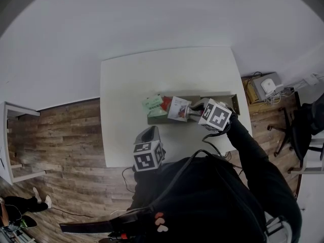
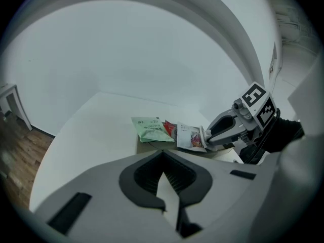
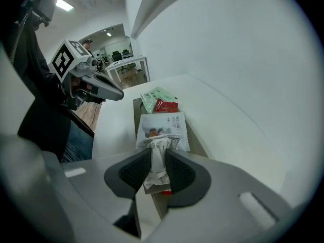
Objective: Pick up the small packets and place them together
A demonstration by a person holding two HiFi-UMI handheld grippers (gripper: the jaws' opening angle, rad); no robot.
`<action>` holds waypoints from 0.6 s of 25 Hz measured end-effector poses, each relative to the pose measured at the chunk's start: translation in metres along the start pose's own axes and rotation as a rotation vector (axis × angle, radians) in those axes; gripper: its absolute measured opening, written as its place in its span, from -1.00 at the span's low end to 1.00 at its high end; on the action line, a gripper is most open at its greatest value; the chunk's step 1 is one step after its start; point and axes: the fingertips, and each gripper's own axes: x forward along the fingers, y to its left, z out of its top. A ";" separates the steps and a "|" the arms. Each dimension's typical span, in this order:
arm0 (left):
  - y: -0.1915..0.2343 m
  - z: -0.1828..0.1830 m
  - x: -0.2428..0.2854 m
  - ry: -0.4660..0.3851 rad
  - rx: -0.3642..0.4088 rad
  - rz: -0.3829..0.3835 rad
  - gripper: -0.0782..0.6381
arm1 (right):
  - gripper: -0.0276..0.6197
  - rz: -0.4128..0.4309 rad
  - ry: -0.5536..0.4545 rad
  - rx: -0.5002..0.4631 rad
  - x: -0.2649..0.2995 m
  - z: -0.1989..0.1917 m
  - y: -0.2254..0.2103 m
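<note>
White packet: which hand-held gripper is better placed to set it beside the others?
Right. The right hand-held gripper pinches the white packet beside the green packet and red packet; the left hand-held gripper hangs empty near the table edge.

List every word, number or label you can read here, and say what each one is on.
"YELLOW": on the white packet, near its far edge.
Other print on the white packet: too small to read.
Green packet: a printed line, too blurred to read.
Red packet: no legible print.
Marker cubes: black-and-white square patterns only, no letters.
</note>
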 end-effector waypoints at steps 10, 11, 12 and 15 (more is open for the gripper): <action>-0.004 0.002 0.002 0.003 0.007 -0.002 -0.78 | -0.47 -0.007 -0.064 0.007 -0.012 0.005 -0.006; -0.004 0.002 0.002 0.003 0.008 -0.003 -0.78 | -0.47 -0.012 -0.077 0.014 -0.016 0.006 -0.007; -0.004 0.003 0.001 0.001 0.009 -0.003 -0.78 | -0.47 -0.022 -0.099 0.022 -0.021 0.008 -0.009; -0.003 0.009 -0.001 -0.013 0.008 -0.001 -0.78 | -0.47 -0.097 -0.221 0.062 -0.047 0.021 -0.022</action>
